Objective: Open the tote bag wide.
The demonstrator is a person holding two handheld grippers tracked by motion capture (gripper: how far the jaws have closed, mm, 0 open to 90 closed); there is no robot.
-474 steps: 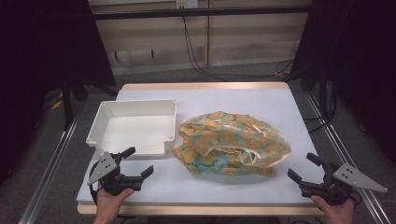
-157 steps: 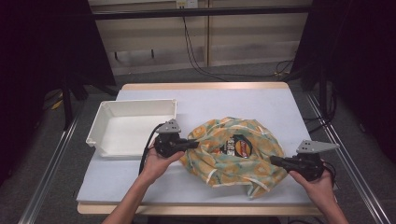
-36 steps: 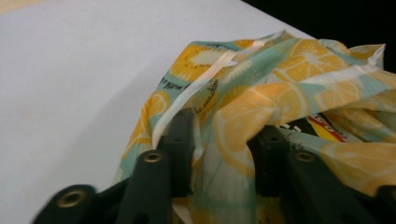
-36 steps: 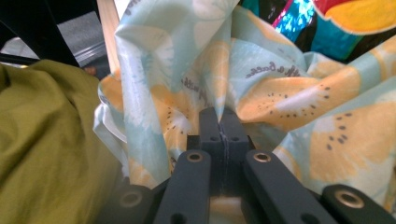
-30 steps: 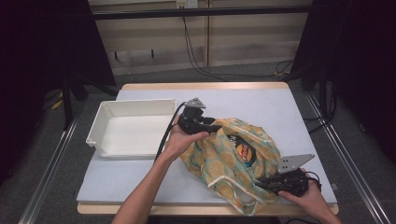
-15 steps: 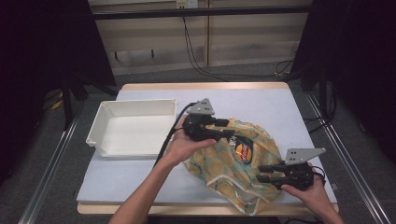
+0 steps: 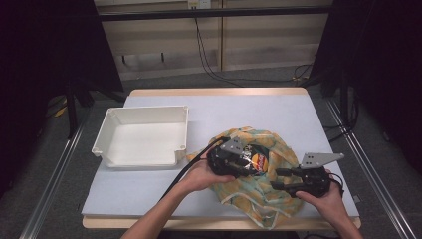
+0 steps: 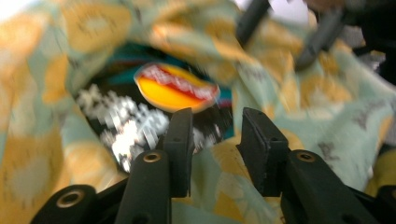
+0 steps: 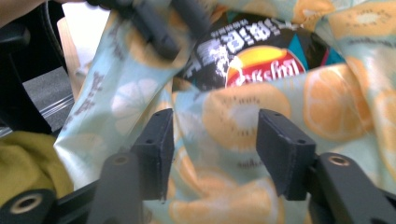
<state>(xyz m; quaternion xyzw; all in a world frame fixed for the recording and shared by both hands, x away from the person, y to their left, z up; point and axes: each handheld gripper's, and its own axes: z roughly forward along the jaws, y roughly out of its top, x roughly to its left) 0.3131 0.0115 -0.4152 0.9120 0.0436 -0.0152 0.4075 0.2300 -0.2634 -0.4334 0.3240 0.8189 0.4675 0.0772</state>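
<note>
Black snack packet (image 8: 154,109) lies just beyond left gripper's (image 8: 215,140) fingers (image 8: 180,140), inside fruit-print bag (image 8: 327,116).

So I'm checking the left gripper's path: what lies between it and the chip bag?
In the left gripper view, only the fruit-print cloth bag's rim lies between the left gripper and the chip bag.
</note>
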